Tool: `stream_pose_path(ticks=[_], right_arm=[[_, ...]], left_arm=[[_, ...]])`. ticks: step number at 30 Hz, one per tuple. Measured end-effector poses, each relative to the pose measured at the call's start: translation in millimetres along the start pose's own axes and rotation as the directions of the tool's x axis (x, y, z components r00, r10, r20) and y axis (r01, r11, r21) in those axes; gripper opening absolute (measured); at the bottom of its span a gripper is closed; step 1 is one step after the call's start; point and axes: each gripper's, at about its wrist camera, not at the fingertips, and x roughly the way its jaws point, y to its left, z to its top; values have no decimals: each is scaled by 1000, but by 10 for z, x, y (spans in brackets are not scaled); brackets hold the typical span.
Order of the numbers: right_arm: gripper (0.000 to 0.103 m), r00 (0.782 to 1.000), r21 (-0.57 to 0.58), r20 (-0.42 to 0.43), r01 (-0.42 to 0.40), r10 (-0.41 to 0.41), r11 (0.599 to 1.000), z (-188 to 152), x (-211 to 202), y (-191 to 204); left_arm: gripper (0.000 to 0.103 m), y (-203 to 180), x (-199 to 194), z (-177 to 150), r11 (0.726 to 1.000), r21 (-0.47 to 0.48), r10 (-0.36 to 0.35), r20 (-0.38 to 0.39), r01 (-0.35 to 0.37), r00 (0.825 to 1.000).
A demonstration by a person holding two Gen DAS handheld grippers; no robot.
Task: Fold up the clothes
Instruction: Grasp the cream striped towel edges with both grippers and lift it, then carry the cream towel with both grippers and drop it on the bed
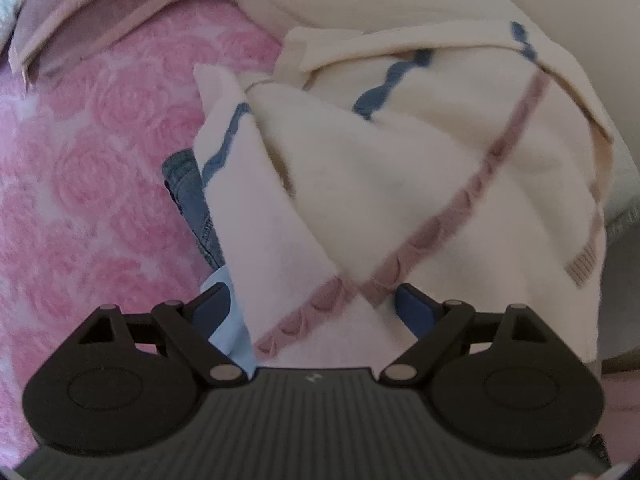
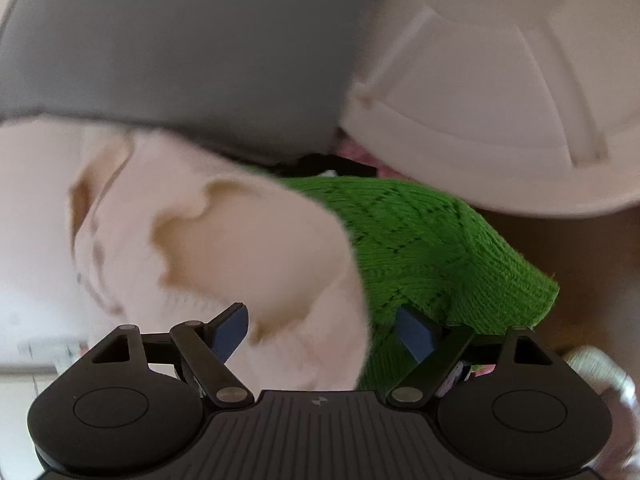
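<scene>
Left gripper [image 1: 316, 308]: jaws spread wide, with the cream garment [image 1: 400, 168] draped down between them — whether either pad presses the cloth, I cannot tell.
Cream garment: bunched and folded over itself, crossed by wavy blue lines and dusty-pink scalloped lines; it lies on the pink rose-patterned bedcover [image 1: 88, 168].
Beside the cream garment: a strip of denim [image 1: 192, 204] pokes out at its left edge, with pale blue cloth [image 1: 232, 320] below that.
Beyond the cream garment: a folded dusty-pink cloth [image 1: 100, 8] at upper left.
Right gripper [image 2: 322, 330]: jaws apart, blurred cream fabric [image 2: 240, 248] between them — no clear grip.
Green knit [image 2: 440, 248]: just right of the cream fabric, reaching the right pad.
</scene>
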Motion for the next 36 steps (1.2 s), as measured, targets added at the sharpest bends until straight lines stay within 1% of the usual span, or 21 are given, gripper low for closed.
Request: stream_pose_path(ticks=[1, 3, 5, 6, 7, 8, 9, 10, 12, 14, 15, 17, 18, 20, 24, 26, 29, 30, 33, 34, 36], right_arm=[[84, 1000, 29, -4, 0, 0, 1000, 17, 37, -32], [84, 1000, 62, -14, -11, 12, 998, 28, 98, -70], [84, 999, 64, -27, -15, 17, 998, 15, 155, -55], [76, 1000, 50, -27, -14, 15, 999, 5, 159, -39], [48, 1000, 35, -28, -11, 12, 999, -5, 158, -19], [34, 1000, 21, -29, 2, -1, 1000, -17, 135, 22], [16, 999, 6, -29, 14, -14, 1000, -29, 111, 62], [13, 999, -12, -27, 25, -25, 1000, -43, 79, 111], [10, 999, -86, -2, 31, -32, 996, -97, -65, 289], [8, 998, -233, 40, 61, -53, 971, -186, -251, 587], [7, 997, -304, 63, 58, -41, 951, -249, -353, 739], [6, 994, -441, 111, 42, 8, 897, -379, -565, 1058], [6, 990, -503, 131, 23, 50, 864, -437, -664, 1220], [5, 978, -616, 158, -8, 134, 788, -547, -855, 1541], [5, 956, -738, 127, -86, 263, 669, -753, -1065, 2096], [5, 941, -786, 86, -137, 326, 603, -911, -1171, 2353], [5, 913, -837, 1, -222, 409, 499, -1209, -1299, 2715], [5, 900, -855, -27, -247, 436, 457, -1349, -1349, 2831], [4, 850, -899, -136, -322, 508, 297, -1880, -1523, 3188], [4, 835, -902, -188, -355, 518, 246, -2079, -1567, 3314], [4, 808, -899, -270, -406, 524, 163, -2454, -1627, 3479]], left_arm=[[88, 1, 21, 14, 1000, -4, -8, -4, 8, 1000], [84, 4, 64, 42, 1000, -12, -23, -12, 23, 1000], [68, 6, 107, 70, 999, -20, -39, -20, 39, 999], [63, 7, 129, 84, 999, -24, -47, -24, 47, 999], [49, 8, 150, 98, 998, -28, -55, -28, 54, 998], [38, 10, 172, 111, 998, -32, -63, -31, 62, 998], [31, 11, 193, 125, 997, -36, -71, -35, 70, 997], [23, 12, 214, 139, 996, -40, -79, -39, 77, 996], [18, 28, 147, 149, 996, -32, -88, -33, 87, 996], [11, 79, 8, 139, 995, -30, -100, -22, 100, 995], [11, 106, -69, 132, 994, -28, -106, -12, 105, 994], [10, 164, -255, 117, 993, -24, -114, 24, 114, 993], [10, 191, -362, 115, 993, -22, -117, 46, 118, 992], [8, 242, -576, 116, 992, -16, -122, 90, 124, 988], [4, 350, -1088, 112, 994, 9, -106, 207, 107, 973], [4, 449, -1373, 92, 996, 17, -89, 280, 88, 956], [4, 685, -1700, 65, 996, -16, -81, 340, 91, 937], [4, 776, -1784, 40, 995, -31, -75, 352, 92, 933], [4, 1058, -2038, -93, 992, -75, -65, 385, 102, 921], [4, 1169, -2148, -165, 990, -94, -60, 404, 106, 913], [4, 1416, -2401, -349, 984, -140, -36, 450, 110, 893]])
